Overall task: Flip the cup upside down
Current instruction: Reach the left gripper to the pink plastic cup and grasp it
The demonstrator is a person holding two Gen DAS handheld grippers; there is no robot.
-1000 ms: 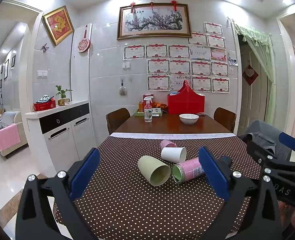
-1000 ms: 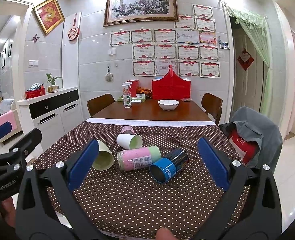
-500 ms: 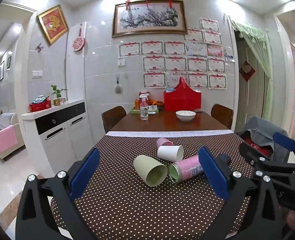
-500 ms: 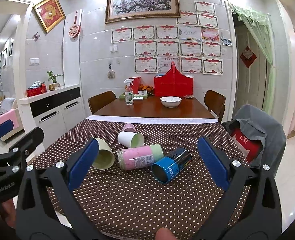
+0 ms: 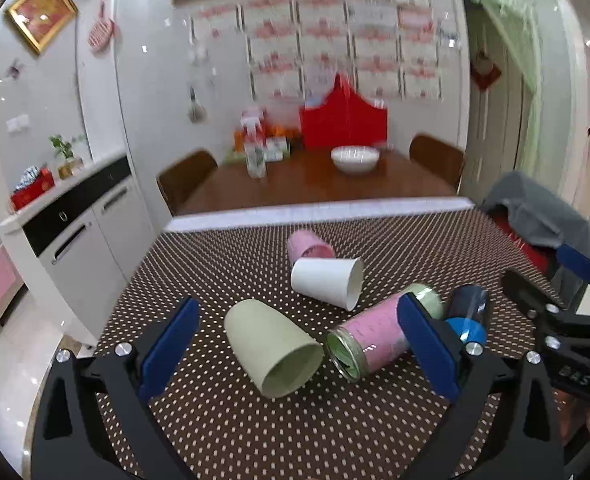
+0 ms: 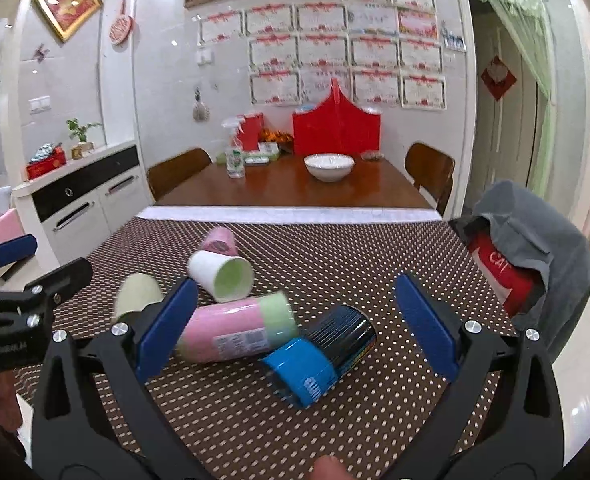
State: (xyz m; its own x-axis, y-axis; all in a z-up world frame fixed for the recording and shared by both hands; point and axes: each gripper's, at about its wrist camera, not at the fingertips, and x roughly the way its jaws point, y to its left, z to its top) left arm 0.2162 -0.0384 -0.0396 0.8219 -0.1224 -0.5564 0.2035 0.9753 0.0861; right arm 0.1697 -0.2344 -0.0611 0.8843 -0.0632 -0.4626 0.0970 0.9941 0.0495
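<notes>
Five cups lie on their sides on the dotted tablecloth (image 5: 223, 420), none yet turned over, so the task is at its approach step. The left gripper (image 5: 295, 348) is spread wide and holds nothing; the pale green cup (image 5: 273, 350) lies between its jaws but apart from both, its mouth toward the camera. Just beside that cup is the pink cup with a green end (image 5: 375, 338), then the white paper cup (image 5: 327, 282) and a small pink cup (image 5: 309, 245) behind it.

The right gripper (image 6: 295, 328) is also wide open and empty. Before it lies the dark cup with a blue end (image 6: 321, 354), touching the pink one.

I judge that the next move is to bring one gripper lower and forward around the body of its cup, close on the sides, lift, and rotate the wrist until the mouth faces down. A round cup may roll away when the first finger touches it.
</notes>
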